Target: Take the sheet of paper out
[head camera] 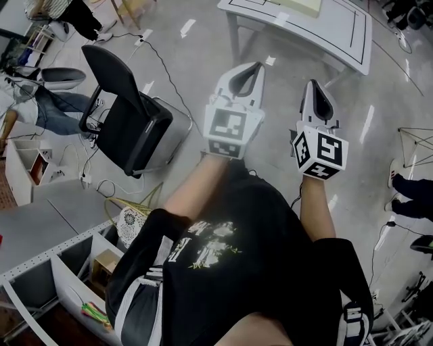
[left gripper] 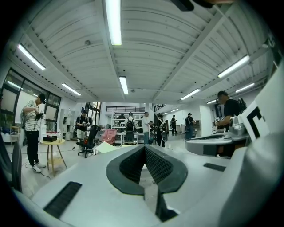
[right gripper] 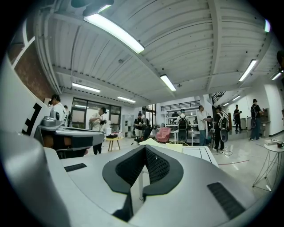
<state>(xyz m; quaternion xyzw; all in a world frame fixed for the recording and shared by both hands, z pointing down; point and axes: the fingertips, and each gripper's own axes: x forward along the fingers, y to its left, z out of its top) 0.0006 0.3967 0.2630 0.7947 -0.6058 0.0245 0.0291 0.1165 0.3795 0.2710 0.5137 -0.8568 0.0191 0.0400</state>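
I hold both grippers up in front of my chest, over the floor. My left gripper [head camera: 252, 69] is shut, its black pads meeting at the tip [left gripper: 145, 146] with nothing between them. My right gripper [head camera: 316, 88] is shut and empty as well [right gripper: 145, 147]. Ahead stands a white table [head camera: 338, 37] with black lines on its top. On its far part lies a pale yellow flat thing [head camera: 301, 6], which in the right gripper view [right gripper: 165, 146] shows just beyond the jaws on the table [right gripper: 202, 154]. I cannot tell whether it is the sheet of paper.
A black office chair [head camera: 125, 115] stands on the floor at my left, with cables [head camera: 115, 189] around it. A white shelf unit [head camera: 51, 274] is at the lower left. Several people [left gripper: 146, 126] stand far off across the room.
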